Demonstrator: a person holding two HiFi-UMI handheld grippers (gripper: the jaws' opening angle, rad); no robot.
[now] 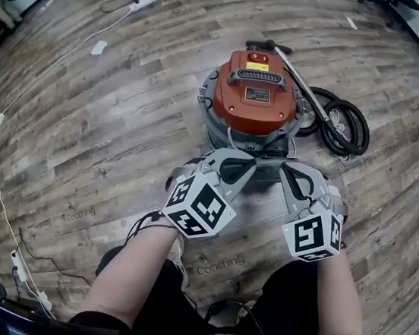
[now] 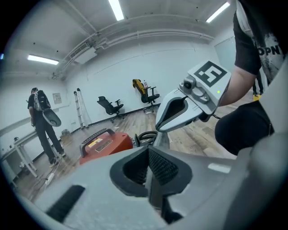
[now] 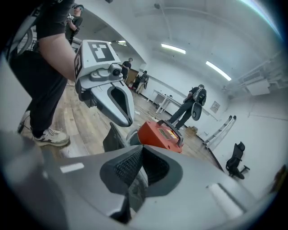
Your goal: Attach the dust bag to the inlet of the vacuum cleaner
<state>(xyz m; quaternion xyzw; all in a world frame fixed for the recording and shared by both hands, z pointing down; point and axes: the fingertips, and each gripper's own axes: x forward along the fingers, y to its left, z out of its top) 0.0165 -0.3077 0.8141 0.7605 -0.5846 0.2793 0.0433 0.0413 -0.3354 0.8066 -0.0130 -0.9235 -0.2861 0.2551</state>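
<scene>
Two grippers hang side by side above the wooden floor (image 1: 101, 118), and neither holds anything. On the left, the left gripper (image 1: 250, 164) has its jaws pressed fully together, pad against pad, with nothing between them.

Just past both tips stands the vacuum cleaner (image 1: 256, 92), upright, with its red lid on a grey drum. Its inlet doesn't show from here. I can't pick out the dust bag with any certainty. A dark flat piece (image 3: 112, 137) leans beside the drum on the near side and may belong to it.

The right gripper (image 1: 287, 172) is closed the same way and is just as empty. Further right, the black hose (image 1: 345, 127) lies coiled on the floor beside the machine.

The bag is probably light, with a soft body that crumples or tears easily and a stiffer collar. The collar's two edges look like the best place to grip it.
</scene>
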